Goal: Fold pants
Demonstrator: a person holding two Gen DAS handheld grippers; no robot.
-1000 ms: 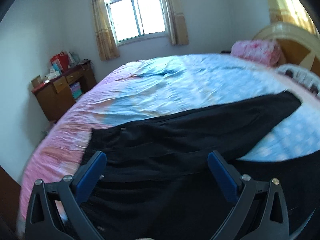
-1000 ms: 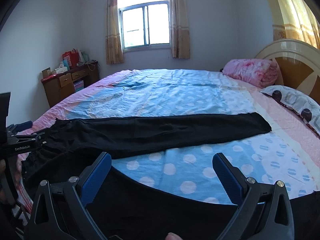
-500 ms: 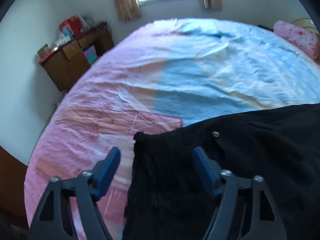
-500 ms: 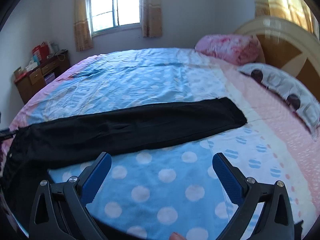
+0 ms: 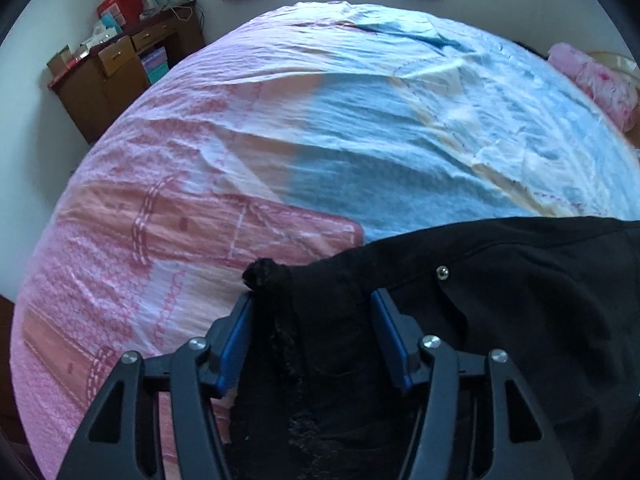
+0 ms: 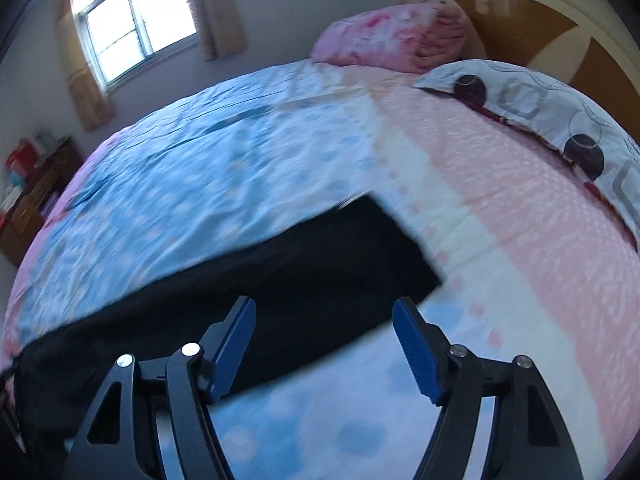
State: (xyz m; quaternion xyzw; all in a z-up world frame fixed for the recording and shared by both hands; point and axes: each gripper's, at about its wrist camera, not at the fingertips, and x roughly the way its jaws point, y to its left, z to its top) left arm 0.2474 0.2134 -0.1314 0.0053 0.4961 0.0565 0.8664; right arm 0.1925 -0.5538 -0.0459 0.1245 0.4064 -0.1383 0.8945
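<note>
Left gripper (image 5: 312, 316): jaws just been closing, waistband corner of the black pants (image 5: 500, 320) bunched between the pads, left pad touching fabric, full clamp unclear. Right gripper (image 6: 324, 336): jaws closing too, still apart, over the leg hem, nothing pinched. Pants lie flat across the bedspread (image 5: 360, 140); pillows (image 6: 560, 120) beyond.

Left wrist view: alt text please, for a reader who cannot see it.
The left gripper straddles the bunched waistband corner of black pants lying on a pink and blue bedsheet; its jaws have just been closing, fabric between them. A wooden desk stands by the far wall.
</note>
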